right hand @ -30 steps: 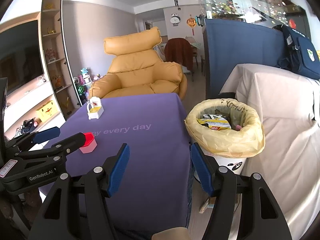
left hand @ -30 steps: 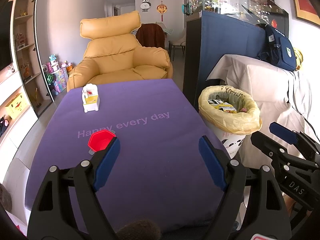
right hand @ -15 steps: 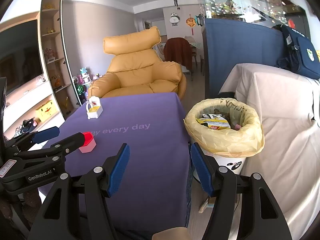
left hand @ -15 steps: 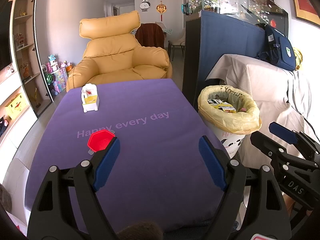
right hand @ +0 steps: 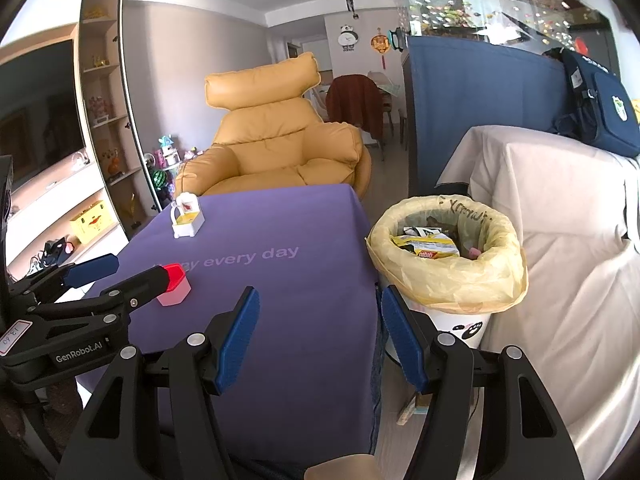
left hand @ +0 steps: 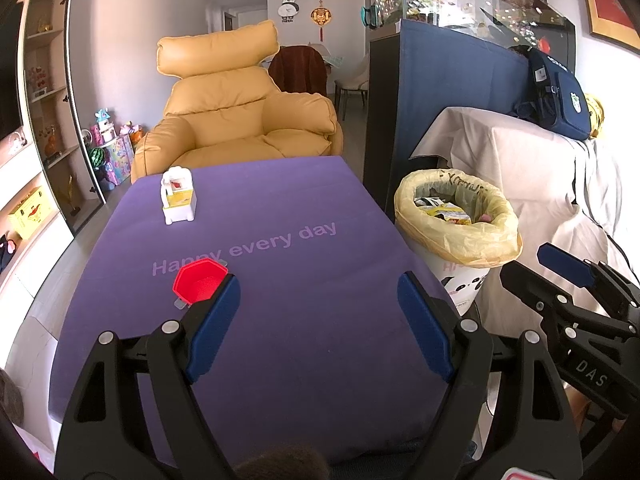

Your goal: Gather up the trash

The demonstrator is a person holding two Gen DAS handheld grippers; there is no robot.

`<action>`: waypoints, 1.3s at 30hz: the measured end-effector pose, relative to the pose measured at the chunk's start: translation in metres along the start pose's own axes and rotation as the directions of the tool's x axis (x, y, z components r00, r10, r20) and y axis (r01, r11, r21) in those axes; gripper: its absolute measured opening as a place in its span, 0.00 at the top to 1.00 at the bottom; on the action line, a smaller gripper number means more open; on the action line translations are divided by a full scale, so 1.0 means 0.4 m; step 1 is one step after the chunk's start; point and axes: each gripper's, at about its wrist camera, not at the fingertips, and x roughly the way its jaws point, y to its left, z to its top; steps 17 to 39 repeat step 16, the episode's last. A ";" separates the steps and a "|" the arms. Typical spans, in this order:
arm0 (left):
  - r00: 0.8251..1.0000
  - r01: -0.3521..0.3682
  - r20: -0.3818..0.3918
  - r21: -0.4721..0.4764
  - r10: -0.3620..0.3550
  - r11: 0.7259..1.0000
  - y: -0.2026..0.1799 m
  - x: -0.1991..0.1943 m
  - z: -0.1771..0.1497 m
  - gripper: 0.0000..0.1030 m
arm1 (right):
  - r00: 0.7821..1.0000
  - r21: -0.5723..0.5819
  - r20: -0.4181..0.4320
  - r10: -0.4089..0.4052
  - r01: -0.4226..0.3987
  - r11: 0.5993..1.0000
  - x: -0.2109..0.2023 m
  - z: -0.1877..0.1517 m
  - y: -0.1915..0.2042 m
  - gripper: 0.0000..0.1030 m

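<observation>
1. We hold both grippers low over the near edge of the purple bench [left hand: 304,312]. The left gripper [left hand: 318,326] has its blue pads spread wide with nothing between them, and the right gripper [right hand: 318,338] is just as wide apart and empty.

2. The likeliest piece of trash left, as we judge it, is the small red hexagonal cup [left hand: 198,282]. It stands upright on the bench with its mouth up, over the first letters of the printed words.

3. The relation the next move turns on: the cup lies ahead and to the left of the left gripper, just beside and partly hidden behind its left pad, not between the pads. The cup has no real long axis (it is squat and six-sided), so approach angle matters little.

4. The left gripper is plainly nearer. Seen from the right wrist, the cup [right hand: 174,290] sits well off to the left, behind the left gripper's fingers, so the right gripper would have to cross over.

5. The lined trash bin [left hand: 456,226] stands on the floor just beside the bench's right edge, already holding wrappers, and it is closest to the right gripper.

6. We would expect the left gripper to shift left to bracket the cup, then carry it across the bench to the bin.

7. The white toy holder [left hand: 178,200] farther back looks like a keepsake; we leave it.
</observation>
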 end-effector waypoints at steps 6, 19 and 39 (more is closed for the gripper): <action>1.000 0.020 0.007 0.010 -0.020 1.000 0.000 -0.001 -0.001 0.26 | 1.000 0.001 0.000 -0.003 0.003 1.000 0.002 -0.001 -0.002 0.42; 0.999 -0.014 -0.049 -0.138 0.007 0.990 0.150 0.050 0.023 0.26 | 1.000 -0.036 -0.010 -0.010 0.010 0.999 0.035 0.018 0.008 0.42; 0.999 -0.014 -0.049 -0.138 0.007 0.990 0.150 0.050 0.023 0.26 | 1.000 -0.036 -0.010 -0.010 0.010 0.999 0.035 0.018 0.008 0.42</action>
